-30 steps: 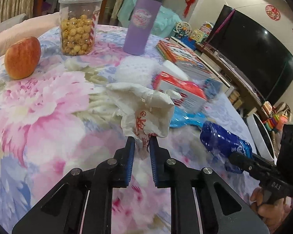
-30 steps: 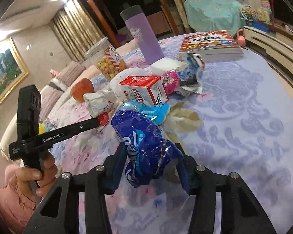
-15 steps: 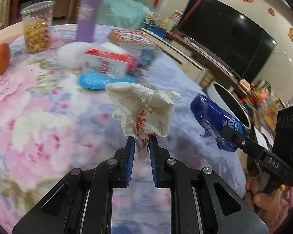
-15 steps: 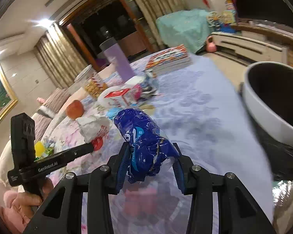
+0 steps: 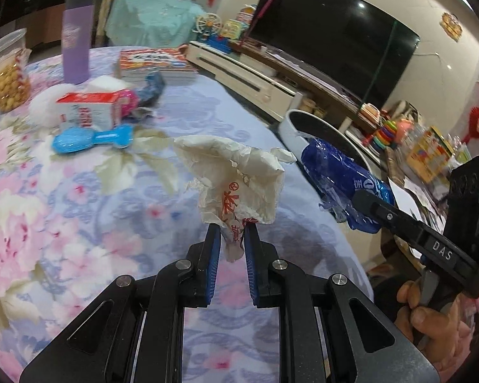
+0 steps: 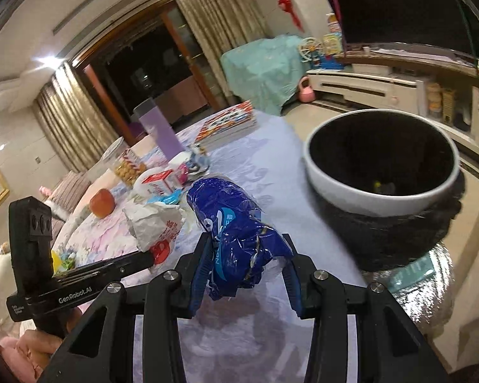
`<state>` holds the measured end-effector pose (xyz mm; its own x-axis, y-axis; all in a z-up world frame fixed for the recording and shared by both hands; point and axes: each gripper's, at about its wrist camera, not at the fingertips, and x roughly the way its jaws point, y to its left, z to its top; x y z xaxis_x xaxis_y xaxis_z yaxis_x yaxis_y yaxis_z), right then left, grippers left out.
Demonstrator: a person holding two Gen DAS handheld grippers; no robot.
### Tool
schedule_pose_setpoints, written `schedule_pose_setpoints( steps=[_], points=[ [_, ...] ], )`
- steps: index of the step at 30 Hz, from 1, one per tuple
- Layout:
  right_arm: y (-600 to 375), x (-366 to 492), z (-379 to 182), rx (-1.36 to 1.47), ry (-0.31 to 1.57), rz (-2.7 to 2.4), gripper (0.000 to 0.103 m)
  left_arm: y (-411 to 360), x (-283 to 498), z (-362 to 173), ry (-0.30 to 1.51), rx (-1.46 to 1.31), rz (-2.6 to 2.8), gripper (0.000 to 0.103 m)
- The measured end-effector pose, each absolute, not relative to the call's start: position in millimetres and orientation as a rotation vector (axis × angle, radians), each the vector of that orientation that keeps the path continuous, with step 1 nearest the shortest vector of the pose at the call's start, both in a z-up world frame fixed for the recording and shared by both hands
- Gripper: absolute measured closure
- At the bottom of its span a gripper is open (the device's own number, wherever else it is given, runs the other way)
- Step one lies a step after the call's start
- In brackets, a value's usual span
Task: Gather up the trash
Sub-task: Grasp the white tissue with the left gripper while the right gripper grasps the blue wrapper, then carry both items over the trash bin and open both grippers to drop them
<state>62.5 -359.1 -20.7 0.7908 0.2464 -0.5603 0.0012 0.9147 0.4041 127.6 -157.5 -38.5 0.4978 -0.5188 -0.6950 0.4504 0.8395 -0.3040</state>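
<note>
My left gripper point(image 5: 232, 234) is shut on a crumpled white paper wrapper point(image 5: 236, 177) with red print, held above the flowered tablecloth point(image 5: 79, 223). My right gripper point(image 6: 246, 250) is shut on a crinkled blue plastic bag point(image 6: 233, 220), lifted off the table. In the left wrist view the blue bag point(image 5: 338, 175) hangs to the right of the wrapper; in the right wrist view the wrapper point(image 6: 156, 223) shows at the left. A white-rimmed trash bin point(image 6: 381, 172) with a dark inside stands just past the table's right edge, ahead of the right gripper.
Farther back on the table lie a blue plastic scoop point(image 5: 89, 140), a red-and-white carton point(image 5: 86, 111), a purple tumbler point(image 5: 76, 36), a snack jar point(image 5: 8, 70), a book stack point(image 5: 156, 63) and an apple point(image 6: 102, 202). A TV cabinet point(image 5: 249, 76) and toys stand beyond.
Both grippers have swung to the right with their trash, from above the cluttered part of the table toward its edge. The bin has come into view, large and close to the right gripper.
</note>
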Motion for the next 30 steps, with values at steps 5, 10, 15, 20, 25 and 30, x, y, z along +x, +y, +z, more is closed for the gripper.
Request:
schedule_pose_setpoints(
  steps=[5,10,15,20,25,30],
  points=[
    [-379,51,-18,0.427,0.623,0.099,0.061,-176,125,-34,0.866,-0.06,-0.619,0.089],
    [-394,43,-15,0.439,0.603,0.07,0.061,-194,125,-28,0.86,-0.037,-0.649,0.089],
    [-410,37,-14,0.455,0.595,0.04,0.061,-215,127,-25,0.861,-0.016,-0.68,0.089],
    [-425,33,-12,0.461,0.587,0.004,0.061,-236,127,-23,0.859,0.007,-0.712,0.089],
    [-442,31,-11,0.472,0.583,-0.029,0.061,-253,128,-21,0.863,0.023,-0.739,0.089],
    [-455,34,-10,0.475,0.584,-0.055,0.061,-270,134,-17,0.861,0.045,-0.757,0.089]
  ],
)
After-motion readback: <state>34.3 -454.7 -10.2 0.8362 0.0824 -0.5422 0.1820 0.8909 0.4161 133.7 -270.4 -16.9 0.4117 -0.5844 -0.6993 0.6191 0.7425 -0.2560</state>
